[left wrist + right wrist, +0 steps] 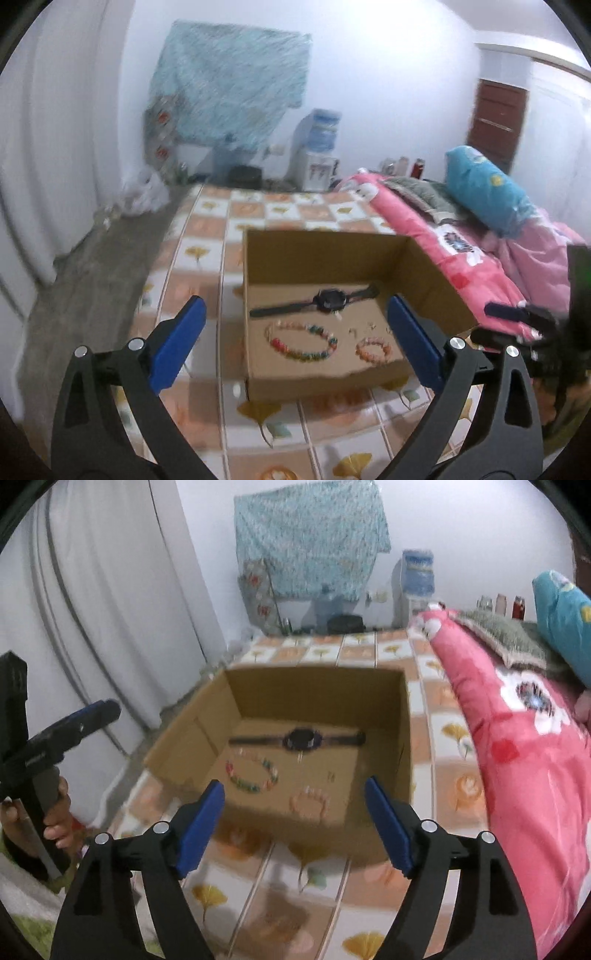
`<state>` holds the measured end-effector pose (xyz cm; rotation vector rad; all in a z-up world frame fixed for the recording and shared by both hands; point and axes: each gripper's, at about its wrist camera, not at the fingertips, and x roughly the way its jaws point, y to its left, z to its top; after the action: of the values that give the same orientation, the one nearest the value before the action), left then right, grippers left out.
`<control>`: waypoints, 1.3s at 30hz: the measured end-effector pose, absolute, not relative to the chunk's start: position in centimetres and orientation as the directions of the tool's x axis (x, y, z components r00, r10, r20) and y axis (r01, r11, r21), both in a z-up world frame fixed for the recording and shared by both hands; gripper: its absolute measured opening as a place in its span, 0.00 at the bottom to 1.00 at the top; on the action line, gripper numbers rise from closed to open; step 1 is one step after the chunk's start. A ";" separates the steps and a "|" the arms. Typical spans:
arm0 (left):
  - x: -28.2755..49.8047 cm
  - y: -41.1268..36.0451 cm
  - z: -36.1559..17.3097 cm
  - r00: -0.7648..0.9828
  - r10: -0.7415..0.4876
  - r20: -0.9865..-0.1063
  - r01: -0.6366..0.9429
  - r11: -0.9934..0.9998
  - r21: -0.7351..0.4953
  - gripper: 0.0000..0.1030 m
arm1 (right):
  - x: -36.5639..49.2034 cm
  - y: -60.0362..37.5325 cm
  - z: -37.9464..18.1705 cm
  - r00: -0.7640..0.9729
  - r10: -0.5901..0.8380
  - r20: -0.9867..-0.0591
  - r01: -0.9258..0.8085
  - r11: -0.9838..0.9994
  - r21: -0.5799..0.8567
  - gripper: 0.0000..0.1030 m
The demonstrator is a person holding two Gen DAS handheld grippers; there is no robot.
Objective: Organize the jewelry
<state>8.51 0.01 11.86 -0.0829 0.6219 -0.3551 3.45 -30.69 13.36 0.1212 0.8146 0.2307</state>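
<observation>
My left gripper gapes wide and empty over the box; my right gripper is spread too, holding nothing. On the box floor, left to right: the watch along the back, the long bead bracelet near the front edge, the small bracelet toward the front right corner. Beads look light and limp, so I'd pinch one strand; the watch is stiffer, best taken by its strap.

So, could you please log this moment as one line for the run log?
left claw: open, empty | right claw: open, empty | cardboard box: holds watch, large bead bracelet, small bead bracelet
</observation>
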 end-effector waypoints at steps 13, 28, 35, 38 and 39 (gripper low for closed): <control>8.6 -1.7 8.0 0.645 -0.181 -0.743 0.175 0.981 -0.087 0.92 | 3.5 -29.9 9.5 0.556 0.143 -0.819 -0.012 0.986 0.164 0.81; 10.3 -3.7 4.2 0.469 -0.068 -0.881 0.113 0.993 -0.017 0.92 | 5.4 -30.4 7.4 0.466 0.107 -0.878 0.096 0.981 0.170 0.87; 10.8 -4.4 3.3 0.422 -0.065 -0.904 0.119 0.993 -0.016 0.92 | 5.9 -29.7 6.9 0.447 0.108 -0.888 0.078 0.984 0.160 0.87; 11.0 -4.6 3.2 0.418 -0.064 -0.906 0.120 0.993 -0.015 0.92 | 6.0 -29.8 6.9 0.445 0.109 -0.889 0.086 0.983 0.164 0.87; 11.0 -4.7 3.2 0.416 -0.064 -0.907 0.123 0.992 -0.014 0.92 | 6.1 -29.8 7.0 0.445 0.111 -0.889 0.086 0.982 0.166 0.87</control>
<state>11.01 -4.71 3.16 0.0581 1.1353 -0.1179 6.06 -29.80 6.99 0.1974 1.1115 0.0154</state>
